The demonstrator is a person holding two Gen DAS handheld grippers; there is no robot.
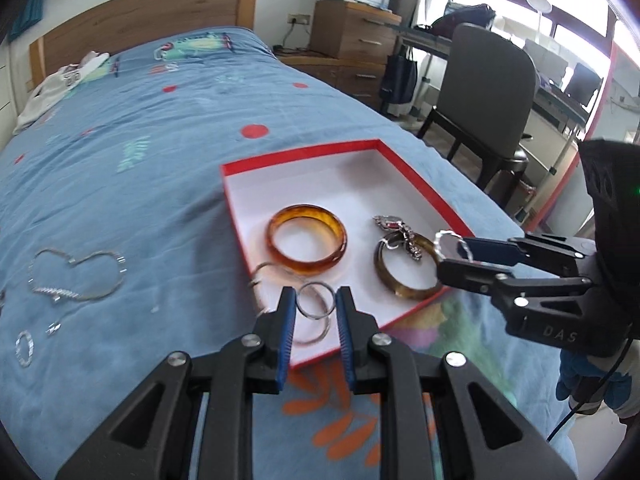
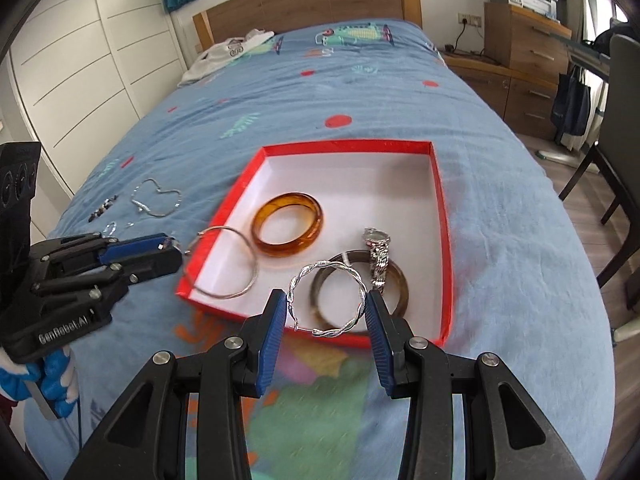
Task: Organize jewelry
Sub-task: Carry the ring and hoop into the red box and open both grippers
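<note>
A red-rimmed white box (image 1: 304, 156) (image 2: 344, 145) lies on the blue bedspread. In it are an amber bangle (image 1: 307, 241) (image 2: 287, 231), a dark bangle (image 1: 404, 266) (image 2: 396, 280) and a silver watch (image 2: 377, 256) across it. My left gripper (image 1: 316, 300) (image 2: 172, 246) is shut on a thin silver hoop (image 1: 316, 300) (image 2: 224, 262) over the box's near-left edge. My right gripper (image 2: 326, 304) (image 1: 452, 250) is shut on a twisted silver hoop (image 2: 328, 302) above the box's near edge.
A silver necklace (image 1: 76, 276) (image 2: 156, 202), a small silver ring (image 1: 24, 348) and small pieces (image 2: 102, 208) lie on the bedspread left of the box. A white garment (image 2: 228, 56) lies near the headboard. A chair (image 1: 488, 92) and desk stand right of the bed.
</note>
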